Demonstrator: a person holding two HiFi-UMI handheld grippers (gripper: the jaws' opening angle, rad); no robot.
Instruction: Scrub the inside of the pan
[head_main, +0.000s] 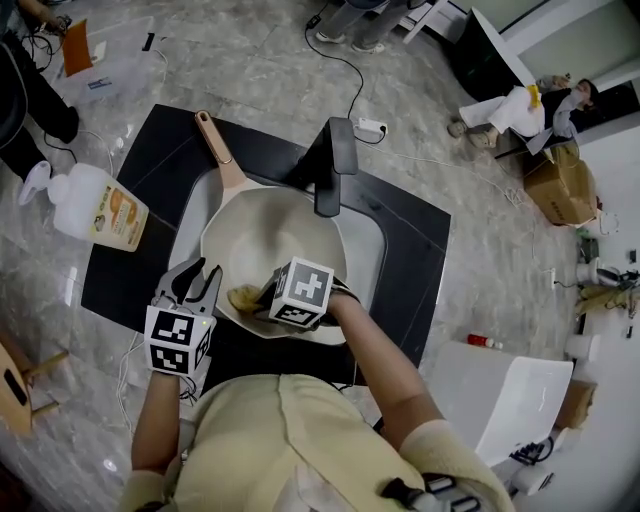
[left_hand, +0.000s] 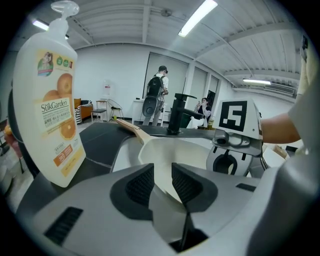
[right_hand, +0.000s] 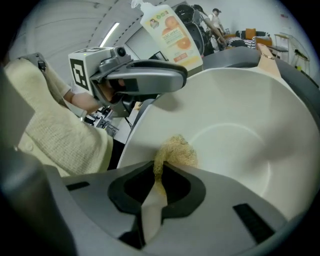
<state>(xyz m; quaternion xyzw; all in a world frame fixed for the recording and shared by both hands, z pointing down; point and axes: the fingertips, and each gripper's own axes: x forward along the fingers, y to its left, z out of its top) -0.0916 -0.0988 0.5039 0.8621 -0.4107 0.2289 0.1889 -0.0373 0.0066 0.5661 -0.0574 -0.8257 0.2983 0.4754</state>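
Two jaws of the right gripper (right_hand: 159, 166) pinch a frayed yellow scrub pad (right_hand: 177, 150). Most of it is swallowed between them, and only a tuft shows against the pan (right_hand: 240, 115) wall at the lower centre of that view. In the head view the marker cube covers that gripper's tips. The left gripper (left_hand: 162, 181) stands narrow, clamped on the pan's near rim, whose edge vanishes between its jaws. The pan is cream-white, deep and smooth inside. Its pale wooden handle (head_main: 217, 148) points to the upper left. It sits in the sink (head_main: 190, 215) under a black faucet (head_main: 335, 165), with a soap bottle (head_main: 100, 205) at the left.
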